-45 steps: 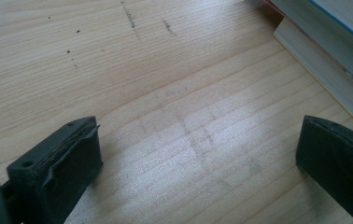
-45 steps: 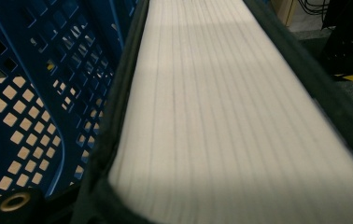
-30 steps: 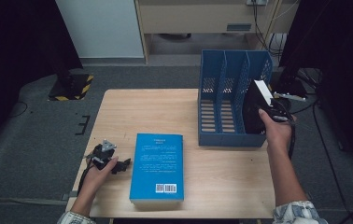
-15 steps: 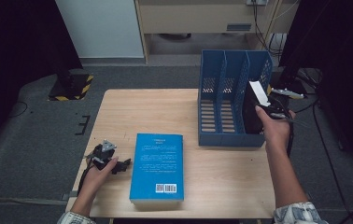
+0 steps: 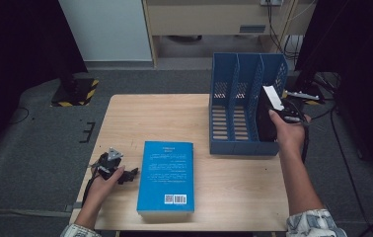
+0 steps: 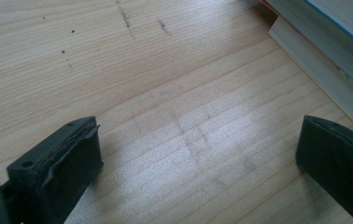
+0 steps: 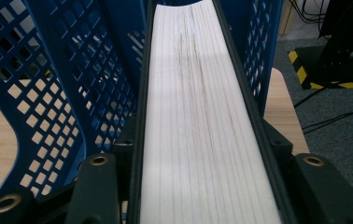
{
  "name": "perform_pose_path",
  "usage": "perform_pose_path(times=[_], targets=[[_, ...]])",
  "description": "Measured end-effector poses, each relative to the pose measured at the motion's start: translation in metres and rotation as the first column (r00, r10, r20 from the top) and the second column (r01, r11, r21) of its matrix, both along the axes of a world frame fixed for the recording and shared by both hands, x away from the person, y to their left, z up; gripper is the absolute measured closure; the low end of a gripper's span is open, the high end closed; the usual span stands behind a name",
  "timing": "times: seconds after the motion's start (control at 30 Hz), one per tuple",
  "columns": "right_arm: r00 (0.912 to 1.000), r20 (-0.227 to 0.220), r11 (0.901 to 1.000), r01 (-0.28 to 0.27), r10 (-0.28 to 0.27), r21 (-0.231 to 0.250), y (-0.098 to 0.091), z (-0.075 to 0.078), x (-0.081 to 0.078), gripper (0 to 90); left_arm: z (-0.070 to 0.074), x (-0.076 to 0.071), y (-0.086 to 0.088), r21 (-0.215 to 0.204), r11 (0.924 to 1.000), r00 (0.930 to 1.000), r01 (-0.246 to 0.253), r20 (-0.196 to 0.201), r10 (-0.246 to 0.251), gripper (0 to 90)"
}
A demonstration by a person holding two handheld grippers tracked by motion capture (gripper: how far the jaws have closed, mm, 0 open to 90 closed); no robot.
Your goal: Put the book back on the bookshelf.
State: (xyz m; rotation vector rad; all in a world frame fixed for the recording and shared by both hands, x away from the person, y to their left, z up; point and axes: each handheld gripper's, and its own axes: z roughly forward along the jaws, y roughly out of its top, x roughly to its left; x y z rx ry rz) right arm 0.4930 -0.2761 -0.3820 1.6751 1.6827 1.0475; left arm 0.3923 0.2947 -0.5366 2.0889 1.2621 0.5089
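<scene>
Right gripper [image 7: 198,186] clamps a thick black-covered book [image 7: 198,116], pages showing, in the perforated blue plastic file rack [image 5: 234,98]. Left gripper [image 6: 198,158] rests wide apart on woodgrain table [image 5: 140,118] beside glossy blue book [image 5: 167,173]; cover text unreadable.

Looks like a lab/test room w/ office gear: small wooden bench [image 5: 140,118] on grey carpet [image 5: 41,148], loose cables [image 5: 332,113] across the floor, black-yellow hazard-striped base [image 5: 73,94], dark curtains [image 5: 17,44] at the sides, blue file rack [image 5: 246,106].

Hidden and cut-off parts

The black book's [image 7: 198,140] lower end runs off the picture's bottom edge between the right tool's [image 5: 282,109] jaws; beside the left tool [image 6: 198,186], the blue book [image 6: 333,56] is cropped; its cover print [image 5: 167,150] is too small to read.
</scene>
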Motion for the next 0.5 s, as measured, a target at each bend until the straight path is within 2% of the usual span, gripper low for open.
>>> perform_pose_path(times=[0.27,0.5], targets=[[0.9999,0.01,0.9999,0.014,-0.014,0.001,-0.0063,0.0033,-0.0004,52.6,0.0,0.0001,0.0,0.0,1.0,1.0,0.001,0.001,-0.001,0.0],[0.9998,0.02,1.0,0.003,-0.003,-0.002,-0.0098,0.0044,0.0008,53.0,-0.0001,0.0001,0.0,-0.001,1.0,1.0,0.001,0.001,-0.001,0.0]])
